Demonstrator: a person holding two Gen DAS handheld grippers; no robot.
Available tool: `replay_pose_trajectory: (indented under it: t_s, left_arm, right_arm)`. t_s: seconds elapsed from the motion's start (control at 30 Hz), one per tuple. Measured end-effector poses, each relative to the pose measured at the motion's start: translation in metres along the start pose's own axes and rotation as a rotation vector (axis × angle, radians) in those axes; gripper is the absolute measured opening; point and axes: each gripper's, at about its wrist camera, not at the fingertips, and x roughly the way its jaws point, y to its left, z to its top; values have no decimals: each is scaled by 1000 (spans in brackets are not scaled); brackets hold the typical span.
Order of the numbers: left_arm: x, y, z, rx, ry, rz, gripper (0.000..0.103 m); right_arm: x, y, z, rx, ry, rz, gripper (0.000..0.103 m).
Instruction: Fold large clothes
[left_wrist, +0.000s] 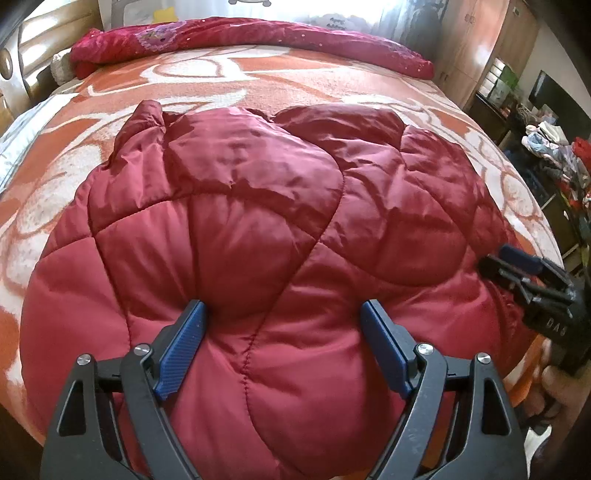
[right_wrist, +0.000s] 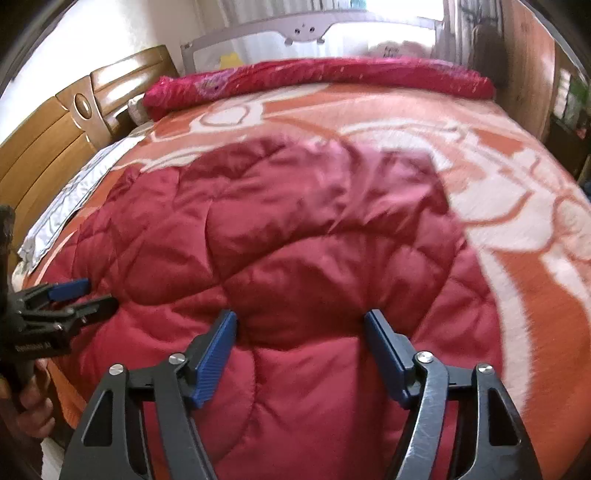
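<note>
Lying spread out on the bed (left_wrist: 258, 85) is a big puffy red coat (left_wrist: 258, 206), stitched into soft squares. It is resting on an orange and white blanket (right_wrist: 517, 280) that is covering the bed. One corner of the coat is poking up on the far left side in the left wrist view.

The left tongs (left_wrist: 282, 325) are hanging over the near edge of the coat with their blue pads (left_wrist: 184, 339) standing wide apart. A fat bulge of the coat is sitting between the pads, but I cannot tell if they are squeezing it. The tongs are looking released.

The right tongs (right_wrist: 300, 332) are also pointing down at the near part of the coat. Their blue pads are standing apart too, with puffy red cloth bulging between them. Whether the pads are touching the cloth, I cannot tell.

Each pair of tongs is showing at the side of the other's view, close to the edge of the coat. A hand (left_wrist: 561, 391) is holding the right tongs by the handle.

A rolled-up dark pink quilt (left_wrist: 240, 40) is lying along the far side of the bed. A wooden headboard (right_wrist: 55, 140) is standing on the left. Clothes and other stuff (left_wrist: 554, 147) are piling up on the right, off the bed.
</note>
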Motion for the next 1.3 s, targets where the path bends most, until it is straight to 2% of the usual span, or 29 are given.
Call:
replay_pose_trajectory:
  t_s: [0.1,0.17,0.43,0.6,0.7,0.87,1.1,1.3]
  left_arm:
    - [1,0,0,8,-4,-3,86]
    - [3,-1,-1,18,-8,5,86]
    - [4,-3,-3,34,-19,20,87]
    - [3,-4,-3,31,-20,18,87]
    - [4,-6,-3,34,-23,22,87]
    - [4,-9,-5,50,-29,39,87]
    - [-16,-7,-13,29,-39,7,88]
    - [-39,-9,-27,49,-68,34,88]
  right_arm:
    - [17,-16,-7,61,32,48,72]
    - [23,-19,-13,73,21,63,73]
    - [20,-14,-16,67,4,39,73]
    - [-11,0,-10,26,-39,-1,72]
    - [-2,1,-18,4,9,-2,72]
    - [12,-7,-27,24,5,26,73]
    - [6,-10,-22,27,14,43,73]
    - [-16,-8,-21,25,-18,33,75]
